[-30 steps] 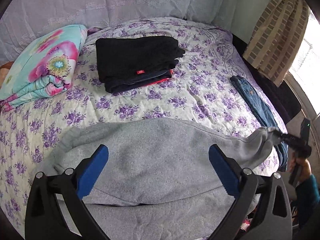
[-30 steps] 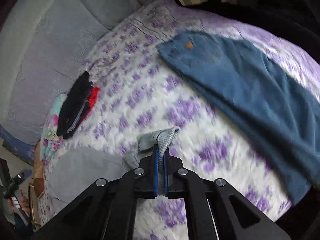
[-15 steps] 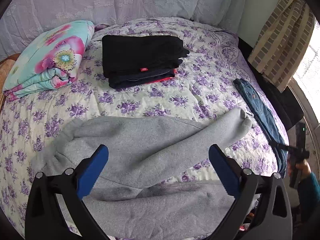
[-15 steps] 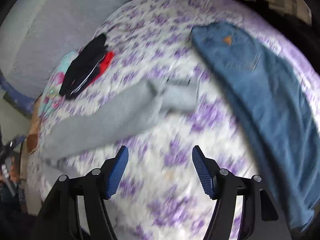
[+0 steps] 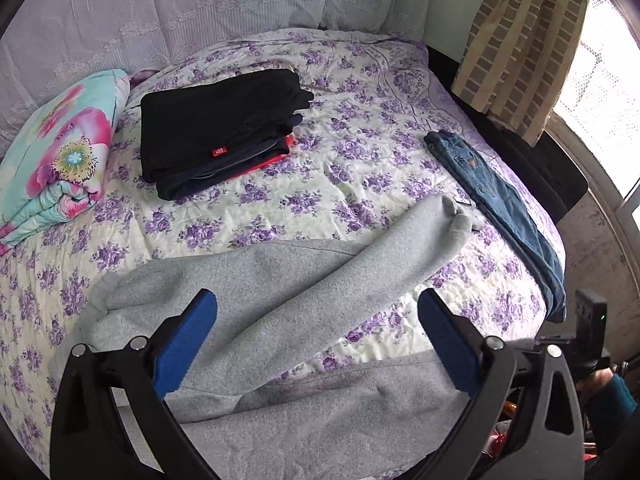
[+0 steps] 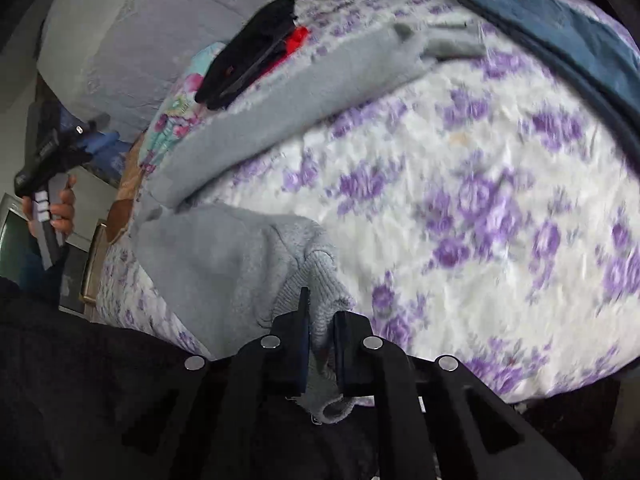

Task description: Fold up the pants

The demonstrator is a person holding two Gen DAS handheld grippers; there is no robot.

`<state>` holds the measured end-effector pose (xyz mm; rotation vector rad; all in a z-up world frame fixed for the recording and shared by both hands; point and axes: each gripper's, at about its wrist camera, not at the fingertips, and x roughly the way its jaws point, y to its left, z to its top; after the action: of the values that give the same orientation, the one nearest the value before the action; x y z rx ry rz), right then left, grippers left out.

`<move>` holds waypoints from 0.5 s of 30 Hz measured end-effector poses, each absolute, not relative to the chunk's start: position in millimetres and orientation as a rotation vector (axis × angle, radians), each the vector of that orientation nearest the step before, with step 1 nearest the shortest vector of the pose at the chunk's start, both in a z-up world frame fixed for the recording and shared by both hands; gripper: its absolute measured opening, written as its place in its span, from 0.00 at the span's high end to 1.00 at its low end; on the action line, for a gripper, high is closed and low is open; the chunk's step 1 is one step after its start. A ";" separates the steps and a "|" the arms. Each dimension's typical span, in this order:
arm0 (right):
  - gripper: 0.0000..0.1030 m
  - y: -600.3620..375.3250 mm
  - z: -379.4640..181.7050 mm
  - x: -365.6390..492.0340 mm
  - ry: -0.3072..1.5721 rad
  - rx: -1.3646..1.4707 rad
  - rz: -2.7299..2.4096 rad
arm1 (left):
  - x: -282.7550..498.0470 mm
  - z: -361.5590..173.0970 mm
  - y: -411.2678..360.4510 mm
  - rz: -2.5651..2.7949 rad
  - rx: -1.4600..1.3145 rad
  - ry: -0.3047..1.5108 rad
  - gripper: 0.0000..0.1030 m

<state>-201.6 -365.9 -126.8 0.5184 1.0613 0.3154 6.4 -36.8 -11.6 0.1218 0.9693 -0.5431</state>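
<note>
On the floral bedspread [image 5: 360, 184], the grey sweatpants [image 5: 280, 300] now lie with one leg thrown diagonally toward the blue jeans [image 5: 500, 204]; a second ago that cuff was pinched and lifted in the right gripper [image 6: 320, 344], which let go half a second ago. Its jaws have since come together on the ribbed cuff of the other leg at the bed's near edge. The left gripper [image 5: 316, 344] hovers over the sweatpants with its blue pads [image 5: 184, 344] wide apart, nothing between them. Farther back sit a stack of folded dark clothes [image 5: 220, 128] and a folded flowered quilt [image 5: 60, 160]. A pale lace hanging [image 5: 200, 8] backs the bed; a checked curtain [image 5: 516, 40] hangs by the window.
</note>
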 end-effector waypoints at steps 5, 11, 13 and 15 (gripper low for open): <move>0.91 -437.6 -75.4 -189.0 0.974 0.462 0.258 | 9.1 -0.3 3.9 -0.453 0.063 0.936 0.05; 0.48 -501.8 -87.8 -160.9 1.088 0.404 -0.139 | 12.6 1.1 79.1 -0.261 -0.036 0.939 0.05; 0.45 -489.6 -70.0 -126.6 1.011 0.412 -0.073 | 8.9 3.0 105.3 -0.210 -0.080 0.932 0.05; 0.33 -432.2 -55.9 -75.3 0.977 0.308 0.120 | 1.4 4.9 129.6 -0.155 -0.111 0.921 0.05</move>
<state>-75.3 -432.2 -55.9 0.3078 0.9768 0.1203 1.4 129.6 4.9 -0.1109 0.9208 -0.1552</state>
